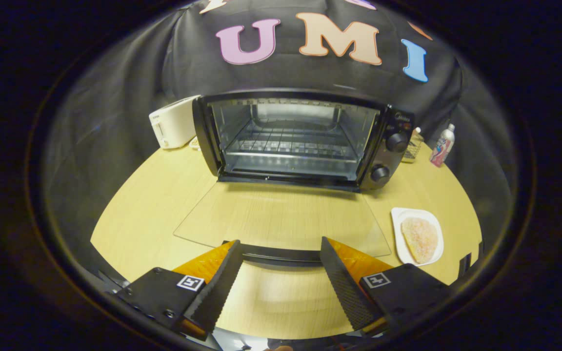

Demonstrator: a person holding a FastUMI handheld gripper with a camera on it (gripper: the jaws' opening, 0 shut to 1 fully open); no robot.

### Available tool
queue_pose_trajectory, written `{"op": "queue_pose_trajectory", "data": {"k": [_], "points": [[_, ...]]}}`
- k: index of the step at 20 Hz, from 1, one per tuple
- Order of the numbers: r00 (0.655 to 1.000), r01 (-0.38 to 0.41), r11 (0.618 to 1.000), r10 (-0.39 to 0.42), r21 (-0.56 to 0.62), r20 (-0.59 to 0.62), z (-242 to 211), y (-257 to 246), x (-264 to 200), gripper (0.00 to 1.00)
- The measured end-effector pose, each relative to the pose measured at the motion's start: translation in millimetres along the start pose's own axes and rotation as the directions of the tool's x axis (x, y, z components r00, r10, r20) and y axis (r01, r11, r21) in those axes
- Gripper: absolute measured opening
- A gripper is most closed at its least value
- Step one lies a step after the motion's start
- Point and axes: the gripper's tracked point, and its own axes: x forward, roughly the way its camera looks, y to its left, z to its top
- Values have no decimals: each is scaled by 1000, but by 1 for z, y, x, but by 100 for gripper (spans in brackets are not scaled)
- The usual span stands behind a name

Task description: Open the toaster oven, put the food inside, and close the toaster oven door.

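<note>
Fingers [222, 282] of the handheld gripper [280, 246] stand wide apart in the foreground, holding nothing, their tips at the dark handle bar [281, 254] of the toaster oven's lowered door. That bar runs crosswise between the 2 tips, and whether either tip touches it cannot be told.

Just beyond, the glass door [281, 219] lies flat on the pale wooden table [154, 195], swung fully down, its long axis running left to right and its hinge edge against the oven's base. To the right of the door, beside the right finger, a white rectangular plate [398, 219] carries 1 flat, pale, crumbed piece of food [420, 238]; the piece's long axis runs from near to far, with its narrower end toward the gripper.

Farther back, the black toaster oven [300, 136] faces the gripper with its cavity open, a wire rack [286, 144] lying level inside. 2 round knobs [397, 142] sit one above the other on its right panel.

Behind the oven's left side stands a white pop-up toaster [173, 127]. To the right at the table's far edge stands a small upright bottle [443, 145], with a wire basket [412, 148] between it and the oven.
</note>
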Motion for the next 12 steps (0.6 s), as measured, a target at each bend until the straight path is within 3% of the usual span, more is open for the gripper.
{"op": "queue_pose_trajectory", "data": {"k": [2, 8, 12], "points": [[999, 4, 1000, -4, -5, -40, -13, 1, 6, 100], [1000, -18, 1000, 17, 16, 20, 14, -1, -10, 100], [992, 70, 997, -74, 41, 104, 52, -44, -29, 100]]}}
